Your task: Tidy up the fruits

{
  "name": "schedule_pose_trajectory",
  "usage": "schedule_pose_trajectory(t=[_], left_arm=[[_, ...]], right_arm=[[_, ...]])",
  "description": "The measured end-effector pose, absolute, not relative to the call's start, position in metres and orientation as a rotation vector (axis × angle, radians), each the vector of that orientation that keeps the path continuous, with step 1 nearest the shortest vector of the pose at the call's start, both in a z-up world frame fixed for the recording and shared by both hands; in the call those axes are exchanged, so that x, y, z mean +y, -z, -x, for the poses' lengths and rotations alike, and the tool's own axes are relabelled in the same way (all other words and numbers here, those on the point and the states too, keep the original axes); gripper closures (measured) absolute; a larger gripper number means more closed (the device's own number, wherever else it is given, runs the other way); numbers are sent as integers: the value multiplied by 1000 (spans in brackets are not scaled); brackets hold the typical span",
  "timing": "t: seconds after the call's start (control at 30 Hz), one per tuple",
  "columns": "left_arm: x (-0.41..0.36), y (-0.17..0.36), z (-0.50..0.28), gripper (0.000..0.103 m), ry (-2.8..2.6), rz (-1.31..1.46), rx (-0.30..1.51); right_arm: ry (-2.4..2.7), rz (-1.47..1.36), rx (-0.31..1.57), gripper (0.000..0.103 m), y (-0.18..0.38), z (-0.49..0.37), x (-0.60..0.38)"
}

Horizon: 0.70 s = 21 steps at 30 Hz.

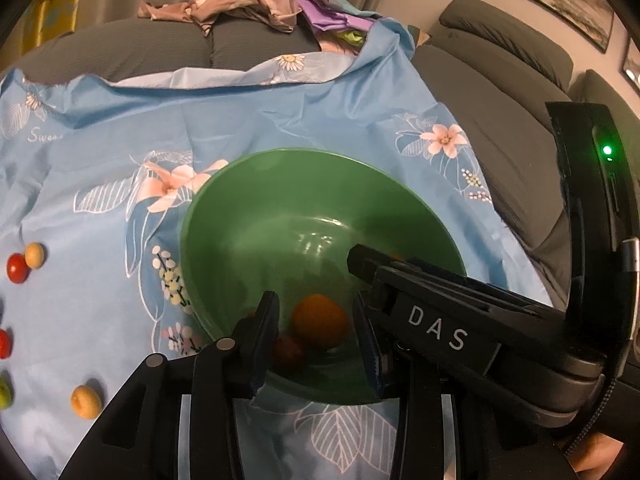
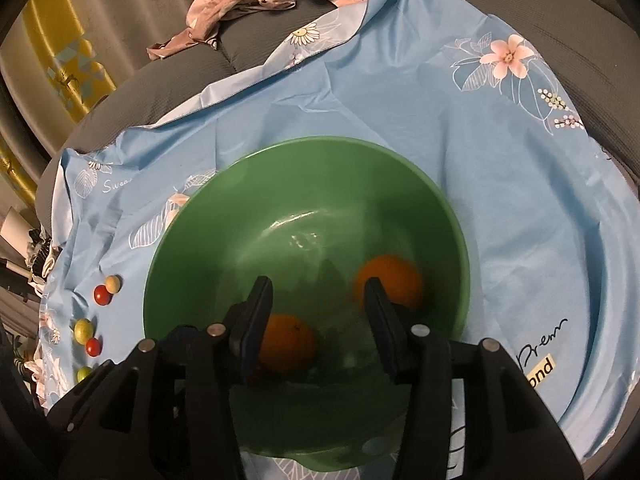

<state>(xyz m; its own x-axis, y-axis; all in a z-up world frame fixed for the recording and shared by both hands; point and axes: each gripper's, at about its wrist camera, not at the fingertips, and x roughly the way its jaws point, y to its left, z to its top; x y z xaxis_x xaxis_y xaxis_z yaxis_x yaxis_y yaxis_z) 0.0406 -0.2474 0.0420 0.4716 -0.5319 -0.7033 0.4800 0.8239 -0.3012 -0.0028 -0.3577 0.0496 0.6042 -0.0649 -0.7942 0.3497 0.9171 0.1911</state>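
I hold both tongs — left [image 1: 316, 344], right [image 2: 320, 320] — spread wide and empty over the green bowl [image 2: 400, 184]. Two oranges [image 2: 288, 340] lie inside; small fruits [image 2: 102, 294] wait near the cloth's [image 2: 500, 200] left edge.

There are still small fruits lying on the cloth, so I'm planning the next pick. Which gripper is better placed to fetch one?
Left. Both grippers hover open and empty over the green bowl, but the loose fruits all lie on the bowl's left, nearer the left gripper than the right gripper.
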Motion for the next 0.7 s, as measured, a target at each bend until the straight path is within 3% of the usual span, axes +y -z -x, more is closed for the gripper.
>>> schedule_pose_trajectory(t=[0.6,0.7], left_arm=[[-183,-84,-34,65,536,160,804],[-160,-91,-36,59,503,234,788]], right_arm=[[192,-326,787,34,-81,14,-340],[181,-314,780,31,-83,14,-335]])
